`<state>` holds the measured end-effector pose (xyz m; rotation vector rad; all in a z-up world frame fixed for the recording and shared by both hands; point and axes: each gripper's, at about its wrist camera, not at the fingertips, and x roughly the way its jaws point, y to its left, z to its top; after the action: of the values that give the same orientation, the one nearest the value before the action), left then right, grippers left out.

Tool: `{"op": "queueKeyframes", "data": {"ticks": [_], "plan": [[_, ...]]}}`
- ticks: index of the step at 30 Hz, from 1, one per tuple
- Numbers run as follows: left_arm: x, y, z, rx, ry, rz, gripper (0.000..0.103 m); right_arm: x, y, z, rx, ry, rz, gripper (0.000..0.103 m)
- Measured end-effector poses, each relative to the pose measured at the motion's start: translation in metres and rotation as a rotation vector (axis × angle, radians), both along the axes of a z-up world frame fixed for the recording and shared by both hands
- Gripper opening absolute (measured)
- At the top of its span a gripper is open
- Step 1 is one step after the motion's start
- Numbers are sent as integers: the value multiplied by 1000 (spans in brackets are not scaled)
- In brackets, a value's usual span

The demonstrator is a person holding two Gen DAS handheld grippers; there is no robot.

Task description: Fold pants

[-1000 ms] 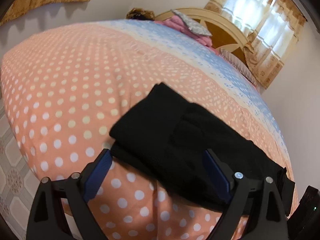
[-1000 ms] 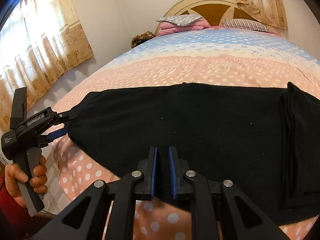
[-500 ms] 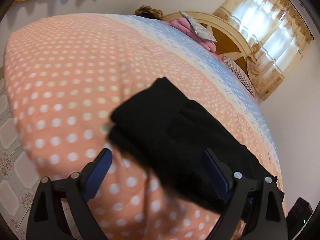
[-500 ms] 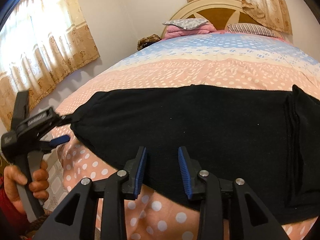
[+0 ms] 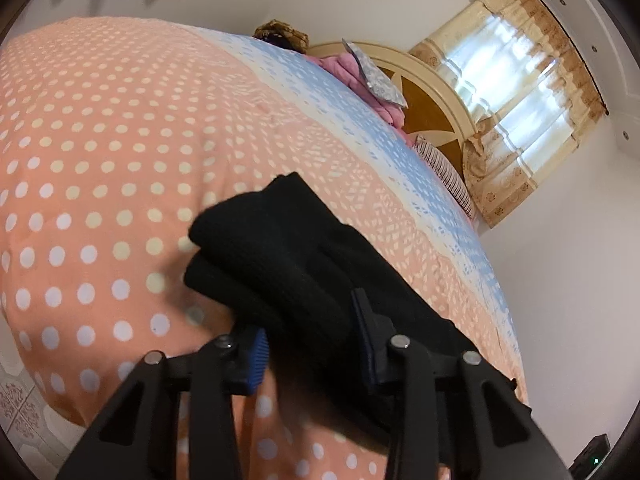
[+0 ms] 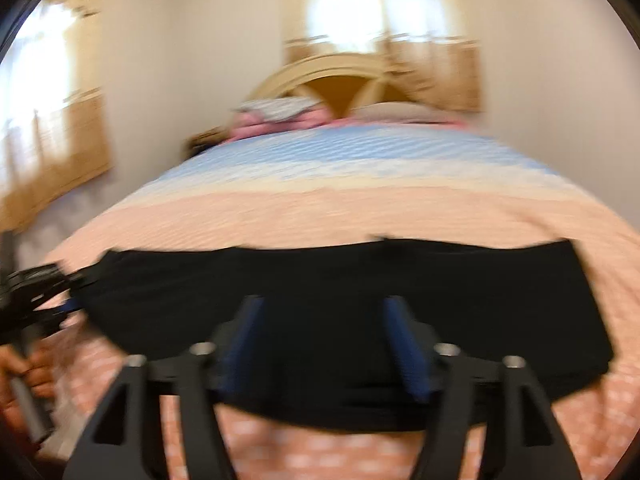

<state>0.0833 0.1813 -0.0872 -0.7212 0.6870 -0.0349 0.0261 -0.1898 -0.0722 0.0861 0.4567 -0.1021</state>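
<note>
Left wrist view: the black pants [image 5: 304, 276] lie on the polka-dot bedspread [image 5: 100, 152], their long axis running from frame centre toward the lower right. The near end is folded into stacked layers, its corner pointing to the upper left. The left claw [image 5: 310, 344] is narrowed around this thick folded end, one blue-padded finger [image 5: 256, 356] on the left of the bundle and the other on its right, both pressed against cloth. The headboard [image 5: 432, 108], pink bedding [image 5: 348, 76] and a curtained window [image 5: 516, 92] occupy the upper right.

Right wrist view (motion-blurred): the pants [image 6: 340, 312] stretch as a dark band across the middle of the frame, long axis left to right, flat on the bedspread [image 6: 340, 208]. The right claw [image 6: 324, 340] stands wide apart over the near edge of the cloth at lower centre, gripping nothing. The left claw [image 6: 76, 284] meets the pants' end at the left edge of the frame; the hand [image 6: 28, 372] holding it shows at lower left.
</note>
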Motion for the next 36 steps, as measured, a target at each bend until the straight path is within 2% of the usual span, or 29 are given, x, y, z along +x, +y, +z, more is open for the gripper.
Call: {"op": "queueKeyframes", "data": {"ticks": [3,5,7,9,10,12,14,17,21,24,26,28,29,31,32,33,34,36], "plan": [[7,-1,-5,-7,24,-2,38,10,-12,-11,-4,86,-55,71],[7,5,-10,-49,28,9,41,17,-14,-22,-6,135,-55,71],[4,8,-12,-72,24,9,41,18,-8,-27,-72,129,-49,71],[3,6,-11,-55,23,2,41,19,-7,-29,-104,140,-64,51],[2,5,-11,-41,21,-1,41,20,-9,-29,-106,145,-68,49],[2,3,-11,-21,20,-5,41,22,-15,-26,-107,161,-63,29],[2,3,-11,-23,20,-7,41,25,-14,-22,-134,180,-43,24],[2,2,-11,-23,21,-12,41,26,-16,-14,-103,188,-33,16],[3,-1,-9,-3,23,-13,41,25,-8,10,-51,134,16,15],[4,-1,-8,8,25,-19,41,26,19,16,-84,102,79,15],[4,0,-8,4,26,-23,41,32,33,8,-111,120,113,15],[5,2,-8,5,27,-30,41,42,45,-14,-123,182,138,15],[6,2,-8,7,28,-33,41,43,52,-27,-151,191,147,20],[6,2,-7,20,27,-36,41,35,61,-32,-231,135,169,27],[6,1,-7,27,26,-36,41,33,64,-33,-262,131,183,34],[6,0,-6,34,25,-37,41,31,66,-33,-272,135,196,37],[6,-1,-6,43,24,-38,41,30,66,-30,-265,137,199,37],[6,-1,-5,49,23,-40,41,19,55,-15,-145,90,235,37]]}}
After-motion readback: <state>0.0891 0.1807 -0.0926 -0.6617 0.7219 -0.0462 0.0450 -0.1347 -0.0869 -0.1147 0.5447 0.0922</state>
